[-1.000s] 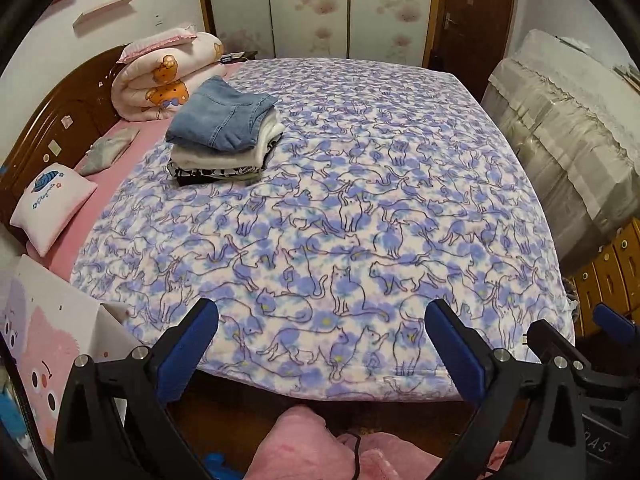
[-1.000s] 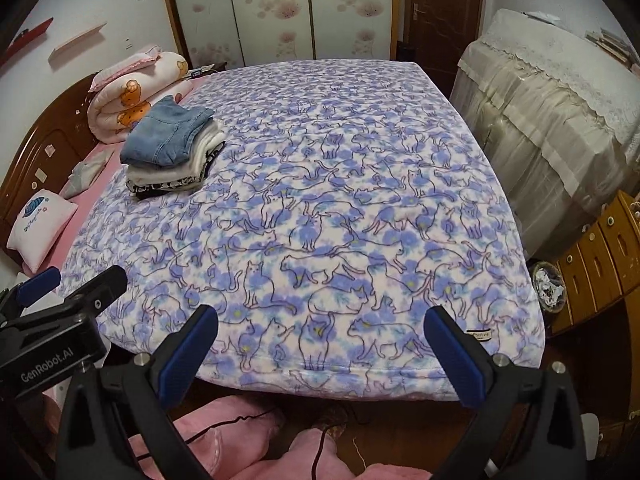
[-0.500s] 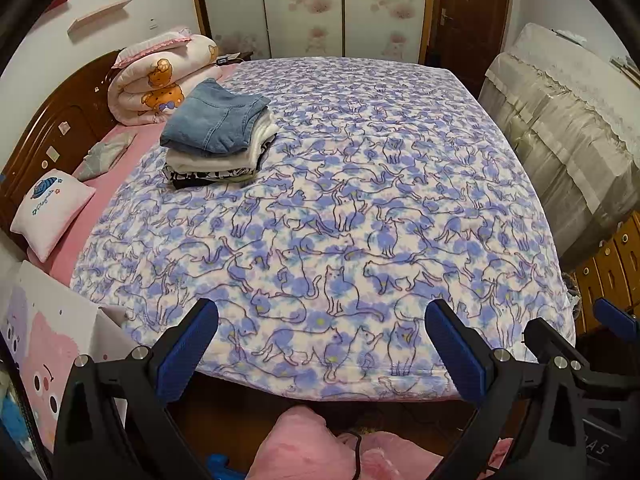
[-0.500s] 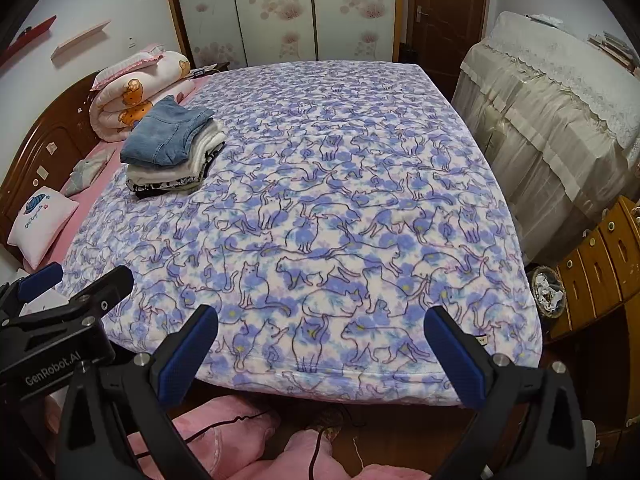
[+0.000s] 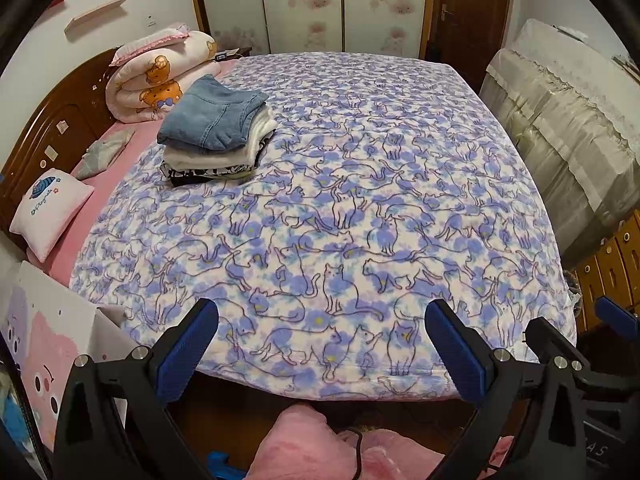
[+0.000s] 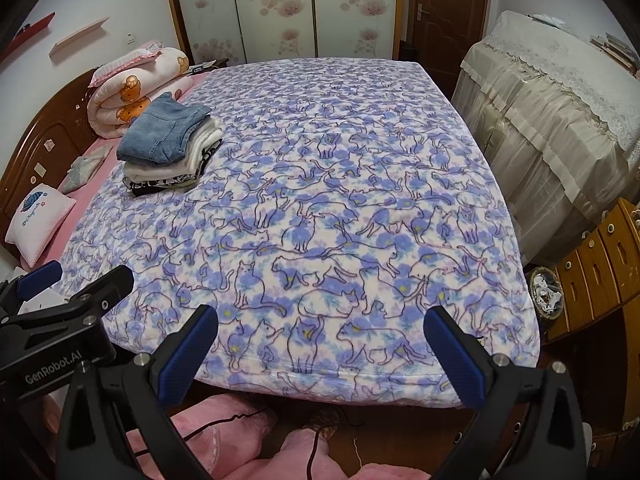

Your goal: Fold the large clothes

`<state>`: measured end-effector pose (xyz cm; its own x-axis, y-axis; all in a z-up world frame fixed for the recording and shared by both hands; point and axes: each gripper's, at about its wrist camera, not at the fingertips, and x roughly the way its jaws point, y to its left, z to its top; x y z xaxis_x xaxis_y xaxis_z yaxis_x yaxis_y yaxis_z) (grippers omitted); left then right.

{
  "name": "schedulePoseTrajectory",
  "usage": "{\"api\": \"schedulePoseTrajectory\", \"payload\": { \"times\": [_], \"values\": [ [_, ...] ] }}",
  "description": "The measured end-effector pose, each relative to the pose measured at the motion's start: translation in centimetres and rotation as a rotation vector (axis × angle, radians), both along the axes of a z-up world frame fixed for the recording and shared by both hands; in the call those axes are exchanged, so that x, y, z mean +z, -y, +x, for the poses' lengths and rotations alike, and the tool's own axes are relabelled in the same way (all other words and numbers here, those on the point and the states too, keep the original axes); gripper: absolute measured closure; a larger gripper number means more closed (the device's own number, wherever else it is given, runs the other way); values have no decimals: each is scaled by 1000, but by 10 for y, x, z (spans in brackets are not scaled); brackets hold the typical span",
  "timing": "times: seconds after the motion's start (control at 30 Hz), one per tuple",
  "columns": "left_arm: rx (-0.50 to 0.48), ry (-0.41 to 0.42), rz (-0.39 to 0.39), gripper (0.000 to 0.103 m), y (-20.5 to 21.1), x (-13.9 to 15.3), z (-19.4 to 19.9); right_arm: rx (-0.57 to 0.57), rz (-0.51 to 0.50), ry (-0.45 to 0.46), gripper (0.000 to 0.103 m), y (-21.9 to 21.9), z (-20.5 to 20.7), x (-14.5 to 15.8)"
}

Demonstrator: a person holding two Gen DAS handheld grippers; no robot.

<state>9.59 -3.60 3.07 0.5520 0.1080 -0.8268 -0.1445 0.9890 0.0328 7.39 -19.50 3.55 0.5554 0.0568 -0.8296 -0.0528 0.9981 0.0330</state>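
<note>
A stack of folded clothes [image 5: 216,132] with blue jeans on top lies at the far left of the bed; it also shows in the right wrist view [image 6: 168,144]. A blue and white cat-print blanket [image 5: 340,208] [image 6: 320,220] covers the bed. My left gripper [image 5: 320,344] is open and empty, held in front of the bed's near edge. My right gripper [image 6: 320,344] is open and empty, beside it to the right. Pink cloth [image 5: 312,448] [image 6: 224,432] lies on the floor below both grippers.
A rolled pink quilt [image 5: 160,76] and a small pillow [image 5: 48,208] lie by the wooden headboard [image 5: 48,128]. A covered cabinet [image 6: 560,128] and a wooden drawer unit [image 6: 600,264] stand on the right. A pink box [image 5: 48,352] stands at the left.
Both grippers have drawn slightly closer to the bed's near edge. Jaws stay open.
</note>
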Motion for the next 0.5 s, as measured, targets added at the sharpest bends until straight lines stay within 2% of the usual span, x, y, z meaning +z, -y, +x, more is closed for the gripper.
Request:
{"api": "schedulePoseTrajectory", "payload": {
  "times": [0.5],
  "values": [
    [-3, -2, 6, 1, -1, 0, 2, -1, -5, 0, 0, -2, 1, 0]
  ]
}}
